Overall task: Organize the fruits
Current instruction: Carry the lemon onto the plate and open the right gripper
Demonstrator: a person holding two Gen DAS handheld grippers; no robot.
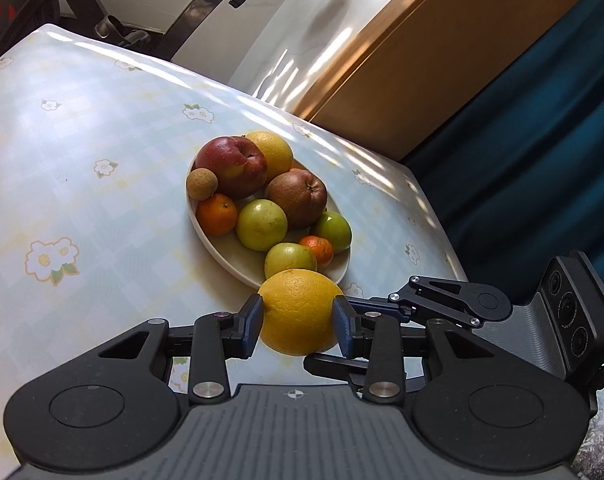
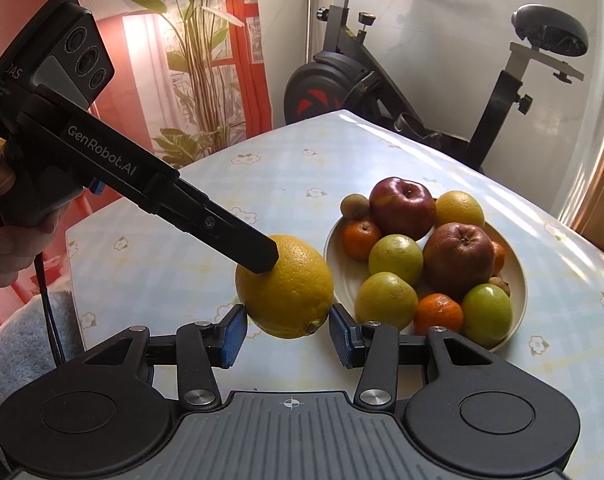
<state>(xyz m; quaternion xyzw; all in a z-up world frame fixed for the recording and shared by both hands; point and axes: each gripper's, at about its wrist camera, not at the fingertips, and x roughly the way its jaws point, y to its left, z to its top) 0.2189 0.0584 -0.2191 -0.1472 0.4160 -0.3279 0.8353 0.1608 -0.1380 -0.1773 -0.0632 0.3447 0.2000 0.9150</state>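
- The left hand-held gripper [image 1: 298,320] is clamped on a large yellow orange [image 1: 300,312] at lower centre of its frame, just before the plate [image 1: 222,256] of fruit.
- The right hand-held gripper [image 2: 288,330] has its pads apart, flanking the same orange [image 2: 284,286]; whether they touch is unclear.
- An exercise bike [image 2: 421,60] stands behind the table [image 2: 262,184].

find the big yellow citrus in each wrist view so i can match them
Left wrist: big yellow citrus at bottom centre, between the left gripper pads.
Right wrist: lower centre, left gripper finger on top, right gripper pads open beside it.
Shared landmark: the fruit plate.
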